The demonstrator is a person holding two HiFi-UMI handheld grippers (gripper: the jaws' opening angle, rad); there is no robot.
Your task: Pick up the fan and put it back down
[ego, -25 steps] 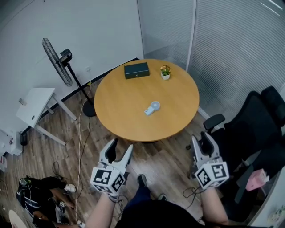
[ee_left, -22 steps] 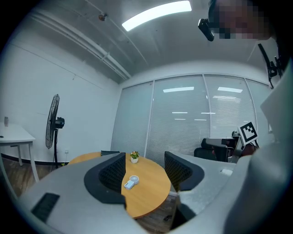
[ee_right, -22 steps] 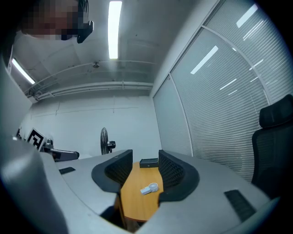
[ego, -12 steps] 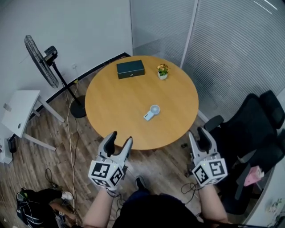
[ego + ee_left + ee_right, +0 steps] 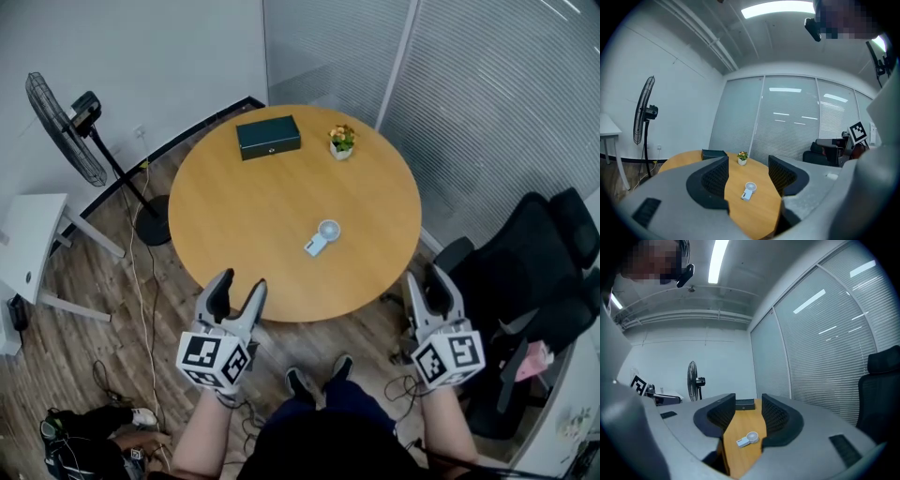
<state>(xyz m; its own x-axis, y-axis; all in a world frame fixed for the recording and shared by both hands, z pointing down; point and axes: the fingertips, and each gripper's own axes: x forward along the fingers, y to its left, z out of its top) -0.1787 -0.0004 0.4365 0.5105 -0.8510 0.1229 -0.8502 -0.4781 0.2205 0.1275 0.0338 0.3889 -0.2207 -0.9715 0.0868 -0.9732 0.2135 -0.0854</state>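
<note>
A small white hand-held fan lies flat near the middle of the round wooden table. It also shows between the jaws in the left gripper view as the fan and in the right gripper view as the fan. My left gripper hovers just off the table's near edge, open and empty. My right gripper is held beyond the table's right near edge, open as well with nothing in it. Both are well short of the fan.
A dark box and a small potted plant stand at the table's far side. A pedestal fan and a white desk are on the left. A black office chair stands at the right. Cables lie on the wooden floor.
The person has stepped closer to the table, so its near edge now lies right at the left gripper's tips. Both grippers stay open and empty.
</note>
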